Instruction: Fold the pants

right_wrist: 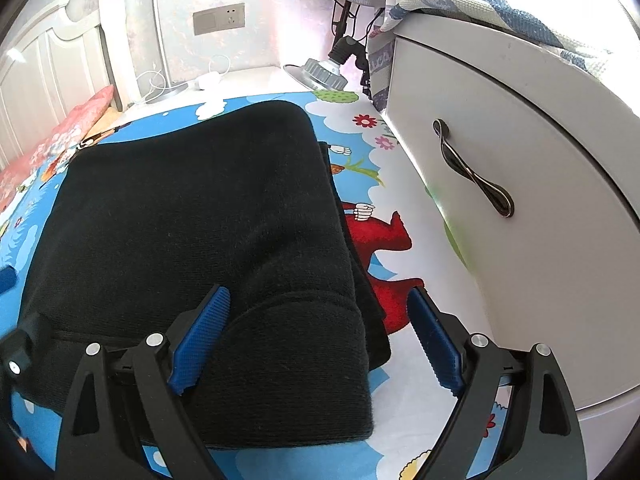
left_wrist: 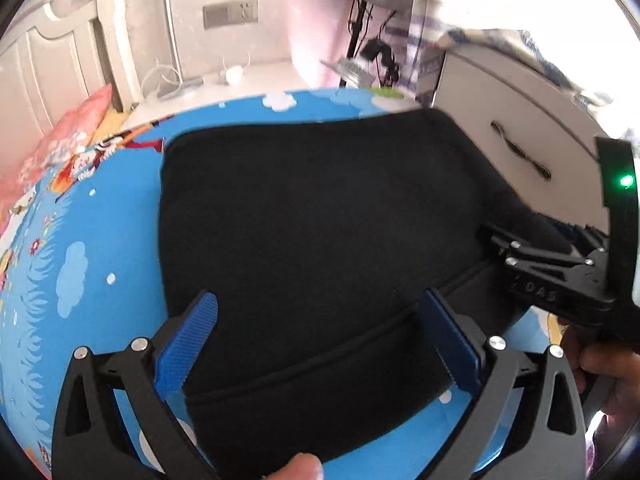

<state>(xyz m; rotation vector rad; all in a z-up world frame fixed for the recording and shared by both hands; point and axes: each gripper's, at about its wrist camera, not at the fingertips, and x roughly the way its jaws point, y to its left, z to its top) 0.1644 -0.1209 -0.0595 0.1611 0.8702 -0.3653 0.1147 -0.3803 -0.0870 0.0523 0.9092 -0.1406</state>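
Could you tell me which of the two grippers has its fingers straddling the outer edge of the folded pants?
The right gripper: one finger is over the black pants, the other over the cartoon mat beside the white cabinet. The left gripper has both over fabric.

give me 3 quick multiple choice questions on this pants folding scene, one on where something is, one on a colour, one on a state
1. What stands to the right of the black pants?
A. a white cabinet with a dark handle
B. a laundry basket
C. a wooden chair

2. What colour are the pads on the gripper fingers?
A. red
B. blue
C. yellow

3. How does the right gripper stand?
A. shut on the pants
B. shut on nothing
C. open over the pants' near right corner

Answers:
1. A: the white cabinet rises beside the cartoon mat on the pants' right.
2. B: the ribbed pads are blue in both wrist views.
3. C: the jaws are spread wide, one finger over the cloth, the other over the mat.
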